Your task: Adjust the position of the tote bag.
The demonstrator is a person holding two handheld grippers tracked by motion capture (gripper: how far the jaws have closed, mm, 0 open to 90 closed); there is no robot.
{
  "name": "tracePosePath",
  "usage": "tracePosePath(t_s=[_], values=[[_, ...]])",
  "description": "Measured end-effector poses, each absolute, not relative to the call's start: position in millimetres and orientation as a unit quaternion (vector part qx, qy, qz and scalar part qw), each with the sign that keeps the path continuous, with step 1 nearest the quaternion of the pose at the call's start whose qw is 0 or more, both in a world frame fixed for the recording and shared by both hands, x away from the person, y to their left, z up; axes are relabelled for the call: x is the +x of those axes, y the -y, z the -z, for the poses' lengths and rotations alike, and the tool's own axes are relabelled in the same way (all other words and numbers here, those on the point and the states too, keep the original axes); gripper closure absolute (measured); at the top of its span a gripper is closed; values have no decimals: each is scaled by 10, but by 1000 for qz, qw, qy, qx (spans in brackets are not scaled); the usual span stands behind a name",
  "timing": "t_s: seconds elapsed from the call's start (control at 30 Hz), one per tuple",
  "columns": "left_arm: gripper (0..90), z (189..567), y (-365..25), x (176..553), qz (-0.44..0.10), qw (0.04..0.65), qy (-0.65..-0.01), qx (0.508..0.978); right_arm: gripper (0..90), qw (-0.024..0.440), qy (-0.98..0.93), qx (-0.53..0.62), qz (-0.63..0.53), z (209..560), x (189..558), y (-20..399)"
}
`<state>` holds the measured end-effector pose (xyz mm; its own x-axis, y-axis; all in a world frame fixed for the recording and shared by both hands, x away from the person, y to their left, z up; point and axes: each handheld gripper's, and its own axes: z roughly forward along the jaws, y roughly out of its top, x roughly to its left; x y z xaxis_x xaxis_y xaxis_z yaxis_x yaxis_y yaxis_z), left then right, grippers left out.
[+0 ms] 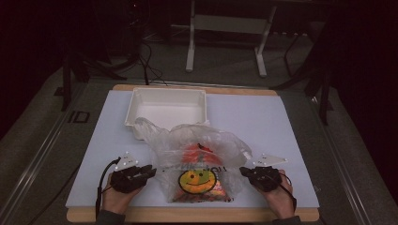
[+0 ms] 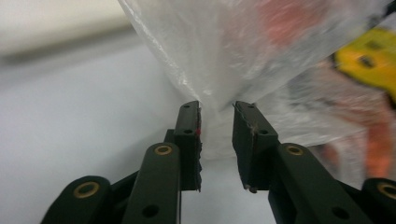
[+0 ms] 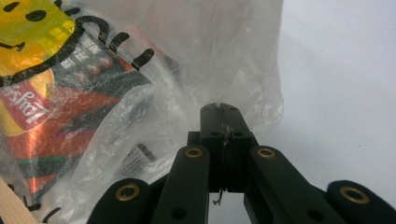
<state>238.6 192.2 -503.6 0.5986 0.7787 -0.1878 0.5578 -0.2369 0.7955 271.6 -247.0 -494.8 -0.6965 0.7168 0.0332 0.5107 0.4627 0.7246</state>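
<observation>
Left gripper (image 1: 151,172) sat at the left edge of the plastic bag (image 1: 199,161), gripped by the left hand (image 1: 117,194) at the near-left of the table. In the left gripper view (image 2: 216,106) its 2 jaws stood apart with a clear gap; a fold of bag film ran up between them, and neither pad pressed on it as far as could be seen. No earlier picture was on hand to compare.

Right gripper (image 1: 245,171) sat at the right edge of the same bag, in the right hand (image 1: 280,197). In the right gripper view (image 3: 223,108) its 2 jaws were pressed together, and the thin film (image 3: 219,60) bunched right at their tips; a pinch of film between the pads looked likely, but the seam was too tight to confirm.

The bag lay crumpled on the pale mat (image 1: 267,117), between the 2 grippers, near the front edge of the table. Its long axis ran front to back: the printed bottom end, with a yellow smiley face (image 1: 196,180), pointed toward the person, and the loose clear end pointed away.

Inside the bag, red-orange snack packets (image 3: 42,116) showed through the film, behind and below the smiley face.

Just beyond the bag's far end stood 1 white rectangular tray (image 1: 141,99), its long side across the table; the bag's loose film overlapped its near rim.
</observation>
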Motion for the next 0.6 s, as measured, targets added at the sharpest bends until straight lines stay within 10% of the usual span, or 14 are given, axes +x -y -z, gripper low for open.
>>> tracePosePath(t_s=[0.6], values=[[478, 4482, -1396, 2661, -181, 471, -322, 801, 867, 140, -846, 356, -372, 4919, 2715, 2436]])
